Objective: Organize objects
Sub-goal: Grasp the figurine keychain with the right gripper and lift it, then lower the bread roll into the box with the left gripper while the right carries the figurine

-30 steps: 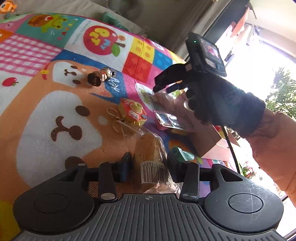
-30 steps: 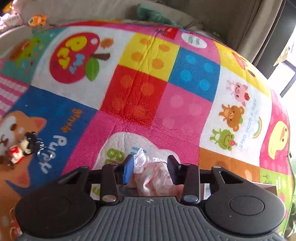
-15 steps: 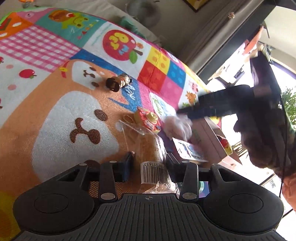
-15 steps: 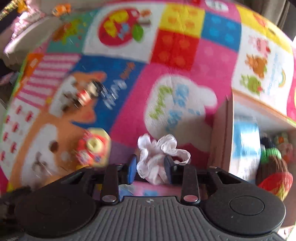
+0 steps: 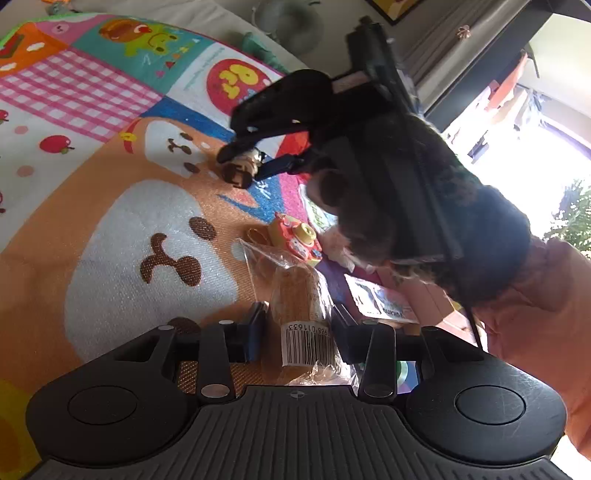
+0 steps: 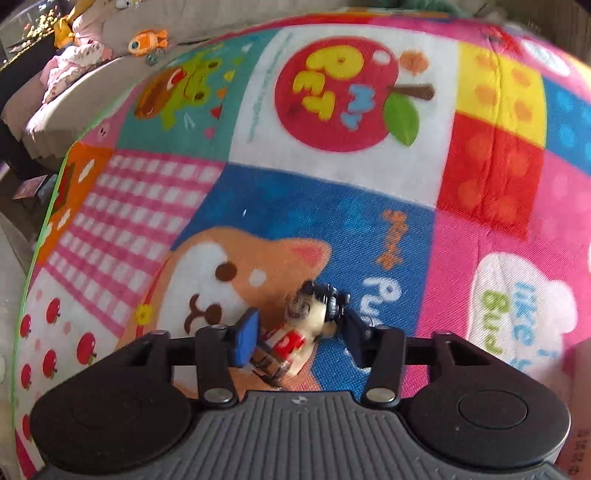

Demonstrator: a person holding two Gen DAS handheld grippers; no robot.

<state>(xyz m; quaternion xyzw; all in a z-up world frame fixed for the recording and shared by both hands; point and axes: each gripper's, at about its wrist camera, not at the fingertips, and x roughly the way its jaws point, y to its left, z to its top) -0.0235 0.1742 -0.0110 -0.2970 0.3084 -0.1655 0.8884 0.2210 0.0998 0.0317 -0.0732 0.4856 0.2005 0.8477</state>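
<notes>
Orange fish plush [image 6: 148, 41] on beige sofa [image 6: 207, 22] beyond patchwork blanket [image 6: 480, 177].

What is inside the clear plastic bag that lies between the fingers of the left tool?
The clear bag holds a golden-brown bread roll. A white barcode label covers its near end, and the left tool hides whatever lies lower in the bag.

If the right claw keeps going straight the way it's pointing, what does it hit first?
The small toy figure. It already lies between the right claw's open fingers on the colourful play mat, so the claw would meet it almost at once, then the mat beneath. Exact depth is hard to judge.
</notes>
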